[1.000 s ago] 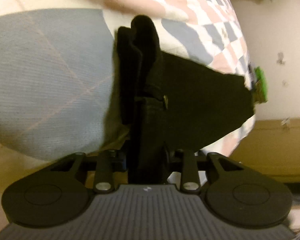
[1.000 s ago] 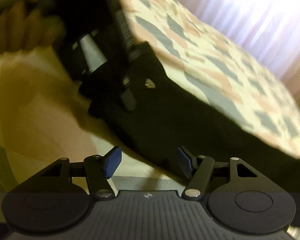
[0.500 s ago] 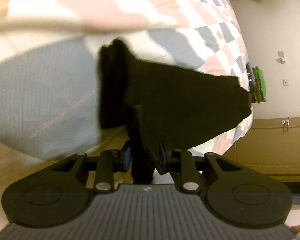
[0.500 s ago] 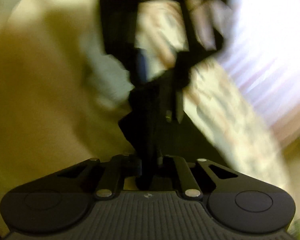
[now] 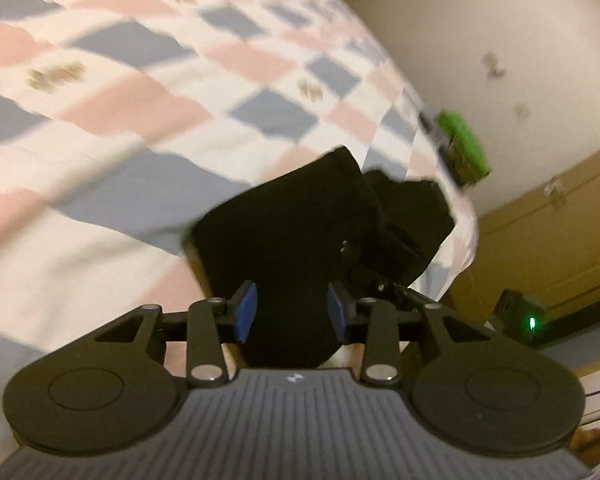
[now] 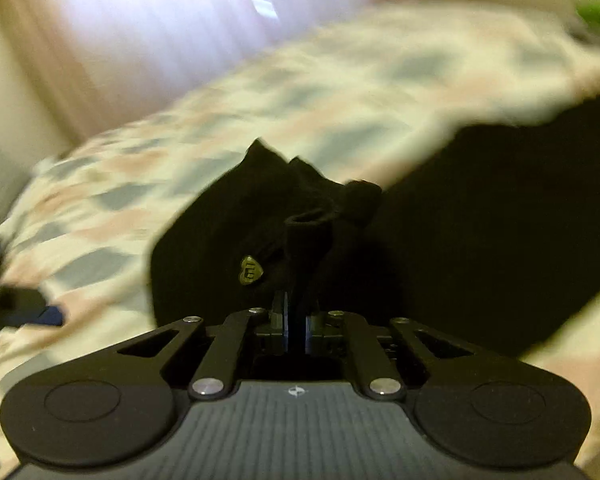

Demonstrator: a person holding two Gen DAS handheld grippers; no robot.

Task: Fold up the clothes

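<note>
Right gripper (image 6: 296,330) clamps black garment (image 6: 460,248); checkered bedspread (image 6: 300,92) beneath.

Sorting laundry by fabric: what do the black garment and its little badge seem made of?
The black garment looks like soft matte knit or fleece, since it slumps in thick rounded folds without shine. The heart-shaped badge looks like brassy metal, since it glints; blur leaves both uncertain.

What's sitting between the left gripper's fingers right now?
In the left wrist view, black garment fabric lies between the open left gripper's blue-padded fingers, unclamped.
</note>
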